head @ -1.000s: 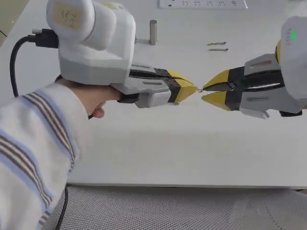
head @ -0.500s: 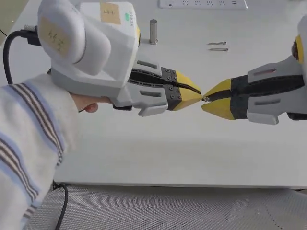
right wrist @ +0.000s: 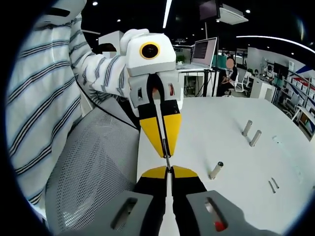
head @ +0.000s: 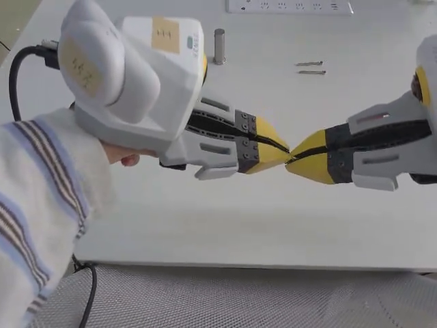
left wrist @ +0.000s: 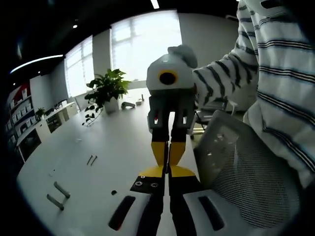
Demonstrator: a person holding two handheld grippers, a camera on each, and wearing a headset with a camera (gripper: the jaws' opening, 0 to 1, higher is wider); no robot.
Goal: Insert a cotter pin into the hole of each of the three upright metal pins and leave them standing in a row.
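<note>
Over the worktop near its front edge, the left gripper and right gripper are meeting tip to tip, both pairs of jaws pinching one thin, straight grey cotter pin.

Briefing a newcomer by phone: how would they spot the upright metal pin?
On the white table, find the power strip at the far edge. Just by its left end stands the metal pin: a thick upright cylinder, unlike the two thin cotter pins lying flat to its right.
</note>
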